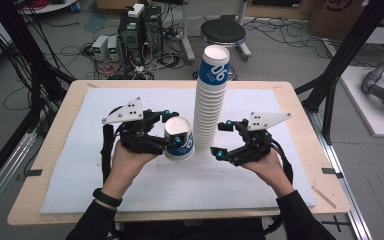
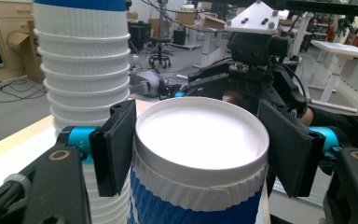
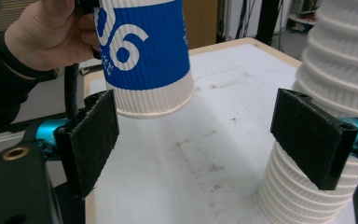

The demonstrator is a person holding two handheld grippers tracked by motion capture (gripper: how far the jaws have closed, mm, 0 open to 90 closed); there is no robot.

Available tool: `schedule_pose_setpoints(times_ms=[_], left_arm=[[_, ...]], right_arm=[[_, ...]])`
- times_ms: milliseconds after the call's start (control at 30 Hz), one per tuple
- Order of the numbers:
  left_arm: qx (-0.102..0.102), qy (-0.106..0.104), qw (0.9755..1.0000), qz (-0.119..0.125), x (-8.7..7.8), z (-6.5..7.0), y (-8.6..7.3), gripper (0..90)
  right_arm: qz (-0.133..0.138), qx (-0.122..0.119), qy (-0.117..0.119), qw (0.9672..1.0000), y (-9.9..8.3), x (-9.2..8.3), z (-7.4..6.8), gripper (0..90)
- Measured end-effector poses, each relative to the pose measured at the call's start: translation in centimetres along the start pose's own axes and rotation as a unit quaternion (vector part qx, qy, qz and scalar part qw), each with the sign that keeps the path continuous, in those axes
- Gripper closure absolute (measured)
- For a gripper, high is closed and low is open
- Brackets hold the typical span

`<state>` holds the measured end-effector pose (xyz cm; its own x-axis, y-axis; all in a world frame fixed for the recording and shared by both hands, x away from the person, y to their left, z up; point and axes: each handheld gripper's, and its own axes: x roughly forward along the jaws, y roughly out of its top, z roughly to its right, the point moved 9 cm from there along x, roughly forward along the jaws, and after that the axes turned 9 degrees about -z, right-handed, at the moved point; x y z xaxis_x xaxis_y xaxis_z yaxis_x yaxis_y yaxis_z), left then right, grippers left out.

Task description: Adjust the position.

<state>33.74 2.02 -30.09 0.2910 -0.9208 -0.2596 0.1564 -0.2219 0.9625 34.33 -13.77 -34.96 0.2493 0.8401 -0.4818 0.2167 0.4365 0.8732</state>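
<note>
In the high view, the left gripper (image 1: 172, 128) pinches a single blue-and-white paper cup (image 1: 179, 141) near its rim, holding it upright just left of the tall stack of paper cups (image 1: 210, 102) that stands on the white mat (image 1: 95, 165). The right gripper (image 1: 221, 140) sits just right of the stack's lower part, its jaws spread with nothing between them. The stack lies between the two grippers, so the held cup is nearer the left hand and the stack's base nearer the right.

In the left gripper view, both black pads (image 2: 116, 147) press on the cup (image 2: 200, 154) just under its rim; its mouth faces up, and the stack (image 2: 81, 70) rises close behind the near pad.

In the right gripper view, the jaws stand wide apart and empty. The cup (image 3: 144, 51) hangs clear above the mat (image 3: 205, 154), its long axis near vertical, off toward one pad, while the stack (image 3: 335, 93) stands behind the other.
</note>
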Motion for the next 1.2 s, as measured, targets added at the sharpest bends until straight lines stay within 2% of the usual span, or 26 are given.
schedule_pose_setpoints(times_ms=[300,433,700,833,900,1200], left_arm=[[-0.003,-0.023,0.9997,0.010,0.8,0.9,0.4,30.7],[-0.003,-0.030,0.9995,0.013,1.0,1.3,0.5,30.7],[0.002,-0.040,0.9991,0.010,1.9,2.1,0.6,30.7],[0.006,-0.045,0.9989,0.012,2.4,2.5,0.8,30.8],[0.007,-0.046,0.9988,0.013,2.5,2.6,0.8,30.8],[0.012,-0.049,0.9986,0.014,2.9,3.0,0.9,30.8]], right_arm=[[-0.010,-0.016,0.036,0.9992,-0.1,1.8,-1.7,15.5],[-0.010,-0.014,0.051,0.9985,0.1,2.5,-2.4,15.4],[-0.016,-0.007,0.057,0.9982,0.0,3.2,-2.7,15.4],[-0.019,0.000,0.069,0.9975,0.0,3.4,-3.0,14.6],[-0.020,-0.006,0.071,0.9973,0.0,3.6,-3.1,14.5],[-0.026,-0.003,0.078,0.9966,-0.1,4.0,-3.3,14.7]])
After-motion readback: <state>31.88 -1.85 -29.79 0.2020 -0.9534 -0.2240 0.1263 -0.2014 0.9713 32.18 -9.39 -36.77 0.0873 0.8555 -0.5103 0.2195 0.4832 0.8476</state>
